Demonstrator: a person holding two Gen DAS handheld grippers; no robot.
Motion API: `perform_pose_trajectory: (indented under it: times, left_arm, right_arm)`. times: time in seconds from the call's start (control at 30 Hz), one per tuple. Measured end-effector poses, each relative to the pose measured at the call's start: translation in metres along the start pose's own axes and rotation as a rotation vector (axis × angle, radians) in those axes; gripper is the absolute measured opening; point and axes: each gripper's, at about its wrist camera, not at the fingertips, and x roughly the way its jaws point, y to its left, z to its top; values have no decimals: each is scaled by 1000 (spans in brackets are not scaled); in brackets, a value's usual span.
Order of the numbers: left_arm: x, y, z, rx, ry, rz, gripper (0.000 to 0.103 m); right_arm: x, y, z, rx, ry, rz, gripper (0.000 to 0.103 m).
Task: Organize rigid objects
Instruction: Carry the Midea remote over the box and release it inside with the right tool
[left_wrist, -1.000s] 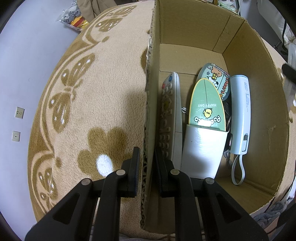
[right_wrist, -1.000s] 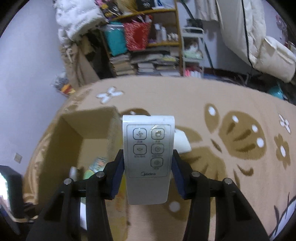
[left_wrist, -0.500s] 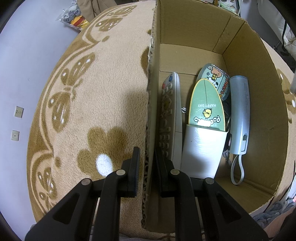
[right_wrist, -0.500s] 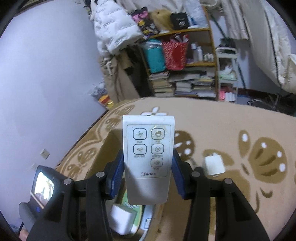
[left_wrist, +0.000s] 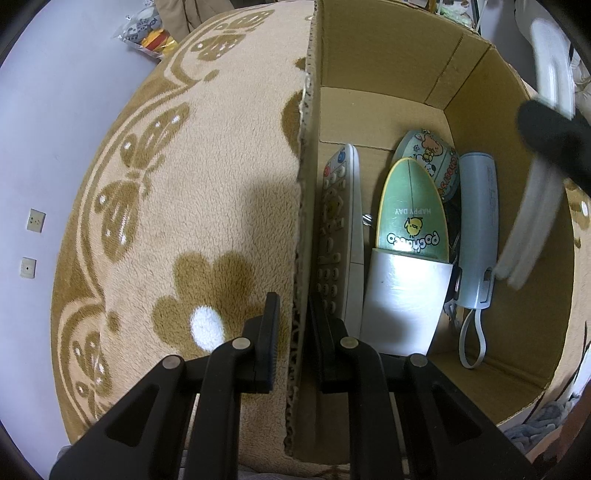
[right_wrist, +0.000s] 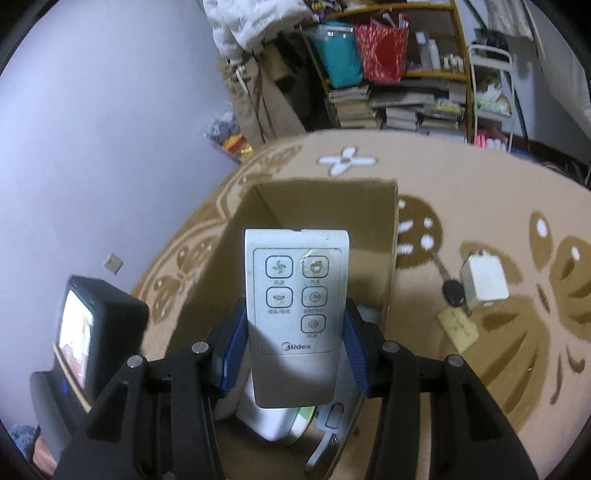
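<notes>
Since half a second ago the right tool has swung over so the white Midea fan remote with five round buttons now hangs right above the open brown cardboard box, clamped between the blue-padded fingers. From the left wrist view that remote shows up as a blurry white slab at the box's right edge. Left tool hasn't budged, it's pinching the box's left wall with one finger outside and one inside. Down in the box: a long white TV remote with grey buttons against the left wall, a green oval "HAPPY DAY" case with a yellow chick, a white rectangular block lying over its near end, a second cartoon-print case behind, and a pale blue cylinder with a wrist loop. Out on the beige flower-pattern carpet sit a white charger cube, a black round fob and a tan tag.
</notes>
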Motion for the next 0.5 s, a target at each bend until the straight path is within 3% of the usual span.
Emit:
perform_pose_trajectory:
  times: [0.4, 0.5]
  left_arm:
    - [0, 2, 1, -3, 0, -8, 15]
    - [-1, 2, 0, -5, 0, -9, 15]
  right_arm:
    - [6, 1, -5, -14, 4, -19, 52]
    - [1, 2, -4, -16, -10, -29, 59]
